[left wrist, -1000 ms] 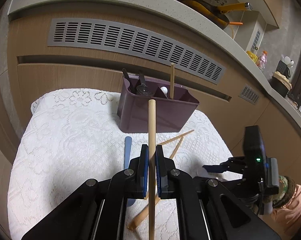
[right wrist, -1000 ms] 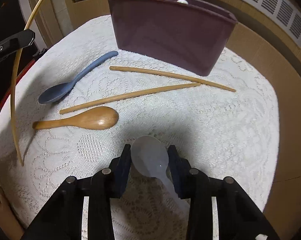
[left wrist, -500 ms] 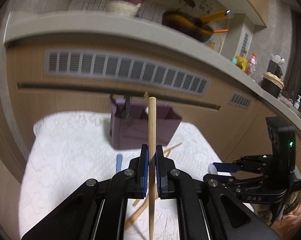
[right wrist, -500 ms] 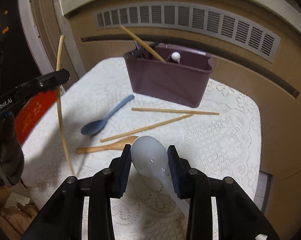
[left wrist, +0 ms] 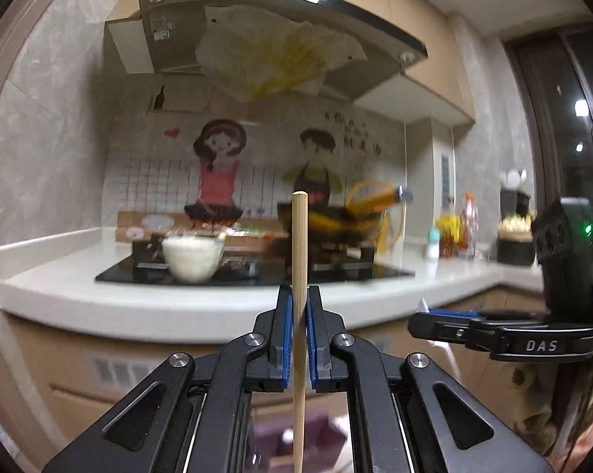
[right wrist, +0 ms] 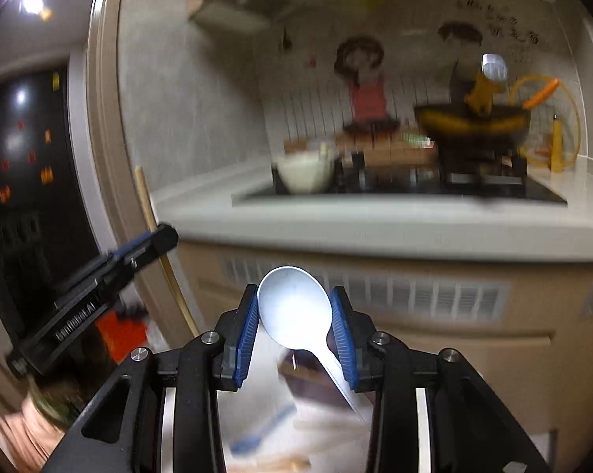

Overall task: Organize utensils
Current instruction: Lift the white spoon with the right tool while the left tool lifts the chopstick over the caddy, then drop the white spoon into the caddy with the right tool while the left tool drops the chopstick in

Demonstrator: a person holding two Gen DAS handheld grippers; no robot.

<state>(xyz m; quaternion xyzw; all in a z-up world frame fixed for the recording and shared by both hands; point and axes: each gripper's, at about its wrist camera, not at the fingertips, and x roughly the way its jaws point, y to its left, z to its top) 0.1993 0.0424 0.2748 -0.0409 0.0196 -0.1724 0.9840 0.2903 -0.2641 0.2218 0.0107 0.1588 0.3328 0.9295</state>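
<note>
Left tongs [left wrist: 299,317] clamp chopstick [left wrist: 299,260] | right tongs [right wrist: 294,315] clamp white spoon [right wrist: 294,307]

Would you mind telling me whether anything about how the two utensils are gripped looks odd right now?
Yes: the right gripper holds the white spoon by its wide bowl rather than its handle, which trails down behind the fingers. The left gripper pinches the wooden chopstick upright at mid-length, which looks normal.
</note>
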